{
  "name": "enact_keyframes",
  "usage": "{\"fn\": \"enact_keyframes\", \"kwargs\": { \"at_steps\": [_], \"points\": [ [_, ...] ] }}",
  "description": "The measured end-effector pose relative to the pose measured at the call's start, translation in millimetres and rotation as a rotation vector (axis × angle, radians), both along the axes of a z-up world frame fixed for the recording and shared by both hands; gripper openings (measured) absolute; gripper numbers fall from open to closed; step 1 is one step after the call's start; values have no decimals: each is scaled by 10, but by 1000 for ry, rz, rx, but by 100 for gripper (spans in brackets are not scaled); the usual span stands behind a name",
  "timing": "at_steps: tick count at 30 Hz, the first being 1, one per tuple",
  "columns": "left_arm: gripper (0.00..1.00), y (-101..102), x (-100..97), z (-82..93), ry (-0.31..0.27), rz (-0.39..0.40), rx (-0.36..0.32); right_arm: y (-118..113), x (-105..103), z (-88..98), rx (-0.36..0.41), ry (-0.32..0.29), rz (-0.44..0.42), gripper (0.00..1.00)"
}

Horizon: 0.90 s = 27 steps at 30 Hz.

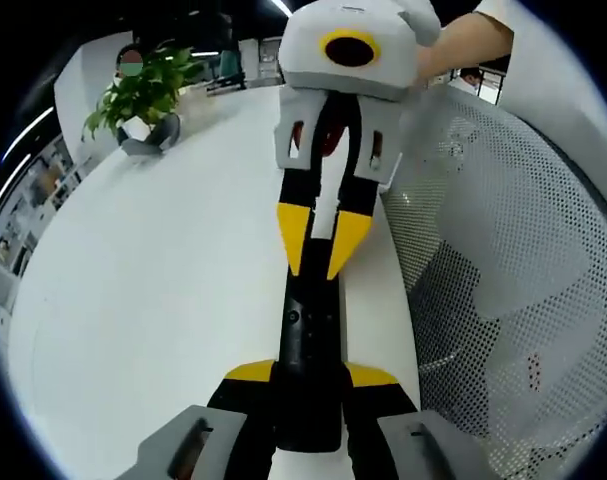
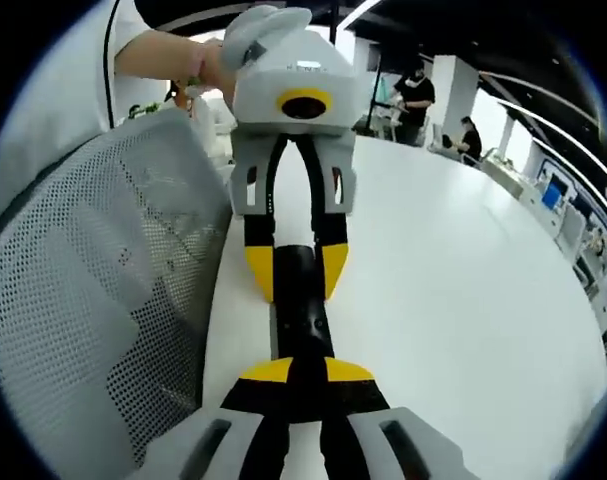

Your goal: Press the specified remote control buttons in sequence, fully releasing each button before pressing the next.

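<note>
Two grippers bear on one slim black remote control (image 1: 310,350), which lies lengthwise on the white table (image 1: 153,300), just beside a white mesh chair back (image 1: 503,230).

In the left gripper view, your left gripper (image 1: 310,378) has its yellow-tipped jaws closed against the near end of the remote, one on each long side. The right gripper (image 1: 321,238) comes in from the far end with its tips drawn close together over the remote's upper face; I cannot tell whether they touch it.

In the right gripper view, the right gripper (image 2: 305,372) shows its jaws nearly together, pointing down onto the remote (image 2: 301,300), while the left gripper (image 2: 295,262) clamps the other end.

Judging by its look, the remote is a light, rigid plastic bar with a smooth, somewhat slippery shell. It will likely skate on this bare tabletop if you press it unbraced, so keep the side clamp at the end, clear of the buttons. Hold across the narrow width, where the flat edges give the pads purchase. A firm grip is enough; the casing is stiff but thin.

Press straight down with the closed tips so that the remote does not tip or twist. A potted plant (image 1: 143,100) stands well away at the far end of the table.
</note>
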<state>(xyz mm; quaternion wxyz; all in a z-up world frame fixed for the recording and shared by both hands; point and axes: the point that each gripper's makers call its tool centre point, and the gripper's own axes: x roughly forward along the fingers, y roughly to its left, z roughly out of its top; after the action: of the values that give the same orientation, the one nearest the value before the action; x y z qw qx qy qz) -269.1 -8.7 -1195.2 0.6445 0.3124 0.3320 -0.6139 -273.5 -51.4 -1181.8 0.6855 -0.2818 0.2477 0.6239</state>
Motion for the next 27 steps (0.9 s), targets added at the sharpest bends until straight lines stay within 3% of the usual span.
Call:
{"fn": "enact_keyframes", "kwargs": {
  "at_steps": [6,8,10,13,15,21,22,25,27],
  "points": [
    [25,-2,0,-2,-2,-6,8,51,-4,10,-38,-13,87,5],
    [25,-2,1,-2,-1,-2,6,50,-7,-1,-99,-20,112,5],
    [25,-2,3,-2,2,4,5,54,-4,-10,-178,34,91,5],
    [25,-5,2,-1,1,1,13,64,11,-31,-311,44,143,5],
    [25,-5,2,-1,1,-2,16,73,21,-41,-356,83,118,4],
    [25,-4,8,-1,3,6,-3,70,43,-42,-354,147,33,4],
    [25,-5,8,-1,3,8,-6,66,41,-40,-324,153,9,4],
    [25,-7,8,-1,2,11,-12,65,34,-20,-242,88,16,4],
    [25,-7,9,-1,2,14,-18,61,31,-13,-189,101,-25,4]
  ]
}}
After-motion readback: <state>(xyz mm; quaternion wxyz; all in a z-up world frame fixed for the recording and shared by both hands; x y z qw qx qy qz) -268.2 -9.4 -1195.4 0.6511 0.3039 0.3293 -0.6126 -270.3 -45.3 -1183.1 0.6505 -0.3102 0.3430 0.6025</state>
